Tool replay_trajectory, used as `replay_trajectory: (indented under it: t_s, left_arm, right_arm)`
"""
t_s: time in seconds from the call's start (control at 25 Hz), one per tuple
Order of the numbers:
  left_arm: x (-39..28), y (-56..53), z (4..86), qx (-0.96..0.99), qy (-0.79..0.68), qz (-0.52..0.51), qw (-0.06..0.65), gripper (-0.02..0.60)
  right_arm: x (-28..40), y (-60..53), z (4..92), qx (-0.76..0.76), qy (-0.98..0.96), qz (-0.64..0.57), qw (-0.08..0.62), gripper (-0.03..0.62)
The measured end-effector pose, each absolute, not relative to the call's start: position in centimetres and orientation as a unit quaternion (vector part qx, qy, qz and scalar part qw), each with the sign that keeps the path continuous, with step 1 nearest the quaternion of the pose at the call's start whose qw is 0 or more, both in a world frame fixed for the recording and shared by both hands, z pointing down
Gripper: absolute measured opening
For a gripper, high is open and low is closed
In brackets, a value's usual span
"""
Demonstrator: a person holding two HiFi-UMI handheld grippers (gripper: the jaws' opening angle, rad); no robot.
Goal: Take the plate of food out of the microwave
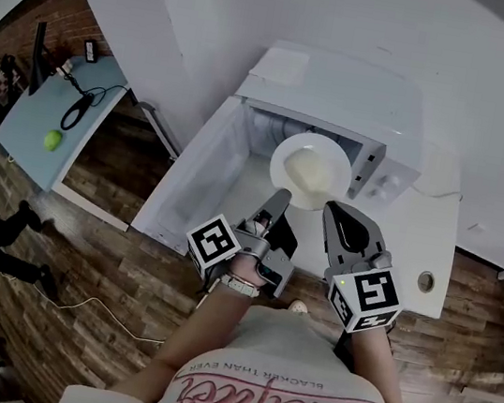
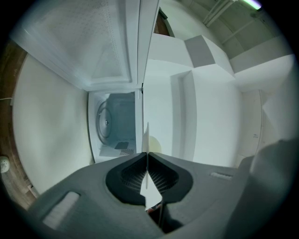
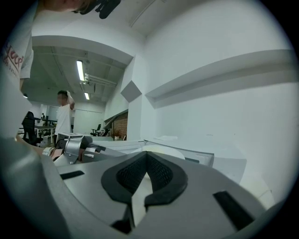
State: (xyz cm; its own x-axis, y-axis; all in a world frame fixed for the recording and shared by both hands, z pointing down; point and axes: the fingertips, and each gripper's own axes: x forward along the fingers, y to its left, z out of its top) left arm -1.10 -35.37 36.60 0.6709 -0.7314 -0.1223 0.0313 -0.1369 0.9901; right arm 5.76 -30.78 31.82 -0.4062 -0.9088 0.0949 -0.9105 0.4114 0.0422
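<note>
White counter bears the open microwave; left tool clamps the plate, right tool closed.

Plate of food at the mouth of the open microwave, your left gripper and right gripper at its near rim

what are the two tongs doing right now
Left tongs: closed on the rim of the plate.
Right tongs: closed, nothing seen between them.
</note>
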Motion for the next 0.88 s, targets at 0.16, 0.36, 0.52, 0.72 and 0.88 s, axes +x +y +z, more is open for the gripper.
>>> replay_trajectory:
  t_s: [0.16,0.36,0.52,0.72,0.88]
  left_arm:
    - [-1.35,-35.37,36.71,0.686,-0.255,-0.316,0.603,0.012]
    - [-1.04,-35.25,36.68,0.687,-0.251,-0.32,0.602,0.012]
    - [-1.28,-35.52,36.44,0.687,-0.25,-0.322,0.601,0.012]
    - [-1.37,-35.59,36.37,0.687,-0.252,-0.325,0.599,0.012]
    - [-1.3,-35.61,36.72,0.685,-0.257,-0.324,0.6,0.013]
  right_arm:
    - [5.4,-30.99,31.98,0.544,-0.837,0.004,0.054,0.011]
    - [5.6,-31.08,32.15,0.545,-0.837,0.005,0.049,0.011]
    - [5.41,-31.3,32.07,0.546,-0.837,0.005,0.045,0.011]
    - [5.43,-31.24,32.15,0.545,-0.837,0.005,0.044,0.011]
    - [5.65,-31.26,32.41,0.545,-0.837,0.005,0.046,0.011]
